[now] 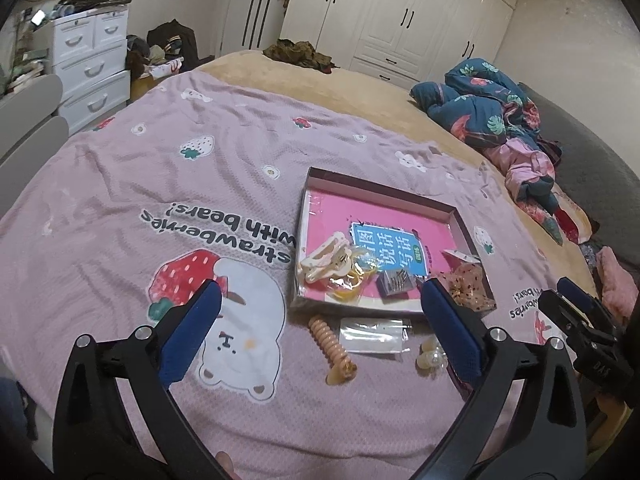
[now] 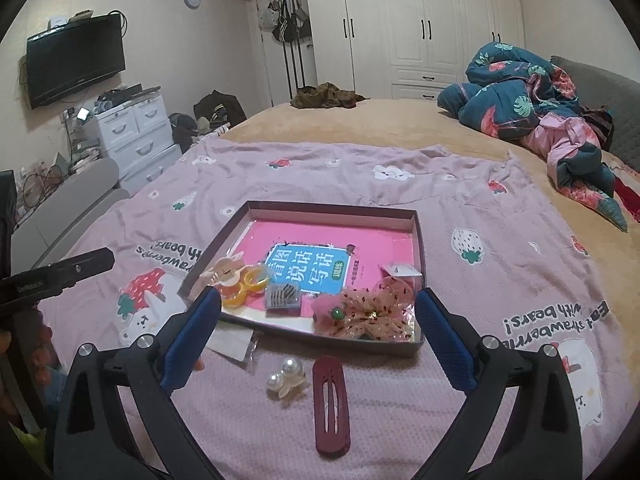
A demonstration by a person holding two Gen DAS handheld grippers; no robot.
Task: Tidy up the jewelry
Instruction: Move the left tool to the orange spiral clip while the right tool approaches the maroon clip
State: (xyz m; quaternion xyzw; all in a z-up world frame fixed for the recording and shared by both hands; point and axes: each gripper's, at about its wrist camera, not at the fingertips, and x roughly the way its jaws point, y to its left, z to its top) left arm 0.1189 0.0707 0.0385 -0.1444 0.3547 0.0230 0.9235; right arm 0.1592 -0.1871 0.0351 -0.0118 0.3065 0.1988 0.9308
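Nearest your right gripper lies the dark red barrette, just short of the shallow box; its jaws stand apart, gripping nothing. Beside it sits one pearl clip, then one clear packet. Your left gripper is likewise spread and empty above one spiral hair tie. So four pieces wait outside the box, probably still unsorted; the bow and several others already rest inside.
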